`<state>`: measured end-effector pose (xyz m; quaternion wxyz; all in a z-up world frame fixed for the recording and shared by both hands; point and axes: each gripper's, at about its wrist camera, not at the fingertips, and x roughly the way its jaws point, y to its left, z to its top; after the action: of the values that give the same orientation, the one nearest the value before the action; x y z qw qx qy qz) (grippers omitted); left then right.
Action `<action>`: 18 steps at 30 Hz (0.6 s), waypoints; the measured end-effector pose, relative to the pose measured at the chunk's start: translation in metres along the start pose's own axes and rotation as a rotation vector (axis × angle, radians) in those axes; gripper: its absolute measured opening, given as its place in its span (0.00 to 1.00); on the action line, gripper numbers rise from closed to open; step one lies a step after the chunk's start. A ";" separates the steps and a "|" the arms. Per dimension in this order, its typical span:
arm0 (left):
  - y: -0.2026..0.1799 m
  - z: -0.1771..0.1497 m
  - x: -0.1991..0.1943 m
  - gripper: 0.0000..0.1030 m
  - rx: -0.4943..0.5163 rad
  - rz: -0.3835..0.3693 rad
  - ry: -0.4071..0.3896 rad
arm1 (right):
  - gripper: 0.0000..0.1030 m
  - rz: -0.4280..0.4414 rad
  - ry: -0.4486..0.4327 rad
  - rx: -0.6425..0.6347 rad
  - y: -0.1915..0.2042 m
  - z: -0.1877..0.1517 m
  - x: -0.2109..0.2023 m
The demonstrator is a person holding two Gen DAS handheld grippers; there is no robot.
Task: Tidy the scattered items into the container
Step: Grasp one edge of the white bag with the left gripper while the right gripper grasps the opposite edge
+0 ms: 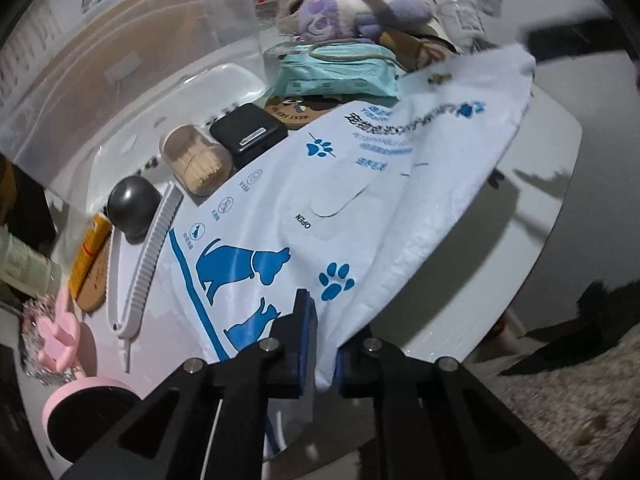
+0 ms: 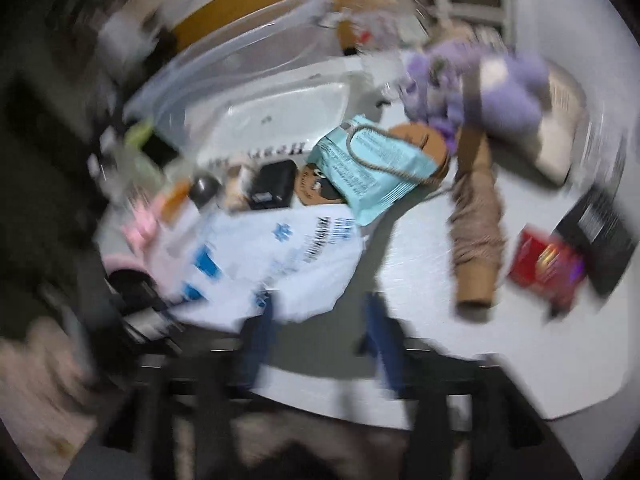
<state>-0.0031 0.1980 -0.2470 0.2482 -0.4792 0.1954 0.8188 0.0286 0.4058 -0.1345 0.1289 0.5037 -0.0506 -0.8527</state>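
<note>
- We see our left tongs [image 1: 326, 354] nearly pressed together, the blue pads pinching the near edge of the white pack [image 1: 304, 200] with blue paws and animal shapes on it.
- The pack slopes up from that pinched edge across the counter [image 1: 532, 168]; its far corner hangs near the blurred dark right tongs [image 1: 576, 40] at the top right of the left view, and we cannot tell whether they touch.
- From the right wrist, our right tongs [image 2: 320, 312] stand spread, nothing between the blue fingers [image 2: 260, 336]; the frame is heavily smeared.
- There the pack's [image 2: 280, 260] near edge lies just beside the left finger; contact we cannot judge.
- The clear bin [image 1: 120, 60] stands at the back left of the counter, a white tray [image 1: 192, 96] seen through its wall; whether the tray lies inside we cannot tell.
- Left of the pack lie a white comb [image 1: 148, 260], a dark knob [image 1: 132, 204], a toothpick jar [image 1: 196, 160] and a black case [image 1: 248, 132].
- A teal packet [image 1: 336, 76] sits beyond the pack, with a purple plush [image 1: 360, 8] behind it.
- At the near left there is a pink stand [image 1: 76, 360].
- In the right view a cardboard tube [image 2: 476, 216], a red pack [image 2: 544, 264] and a black box [image 2: 600, 232] lie well to the right.
</note>
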 end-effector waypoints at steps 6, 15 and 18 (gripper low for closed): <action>0.008 0.009 -0.009 0.10 -0.038 -0.033 -0.003 | 0.64 -0.226 -0.114 -0.645 0.057 -0.036 -0.006; 0.012 0.014 -0.016 0.10 -0.020 -0.021 -0.034 | 0.64 -0.436 -0.149 -1.429 0.089 -0.090 0.068; 0.012 0.014 -0.018 0.10 -0.011 -0.015 -0.044 | 0.61 -0.480 -0.143 -1.514 0.081 -0.086 0.096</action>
<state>-0.0125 0.1922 -0.2240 0.2561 -0.4638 0.1820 0.8284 0.0733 0.3056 -0.2402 0.2452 0.2207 0.6441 -0.6901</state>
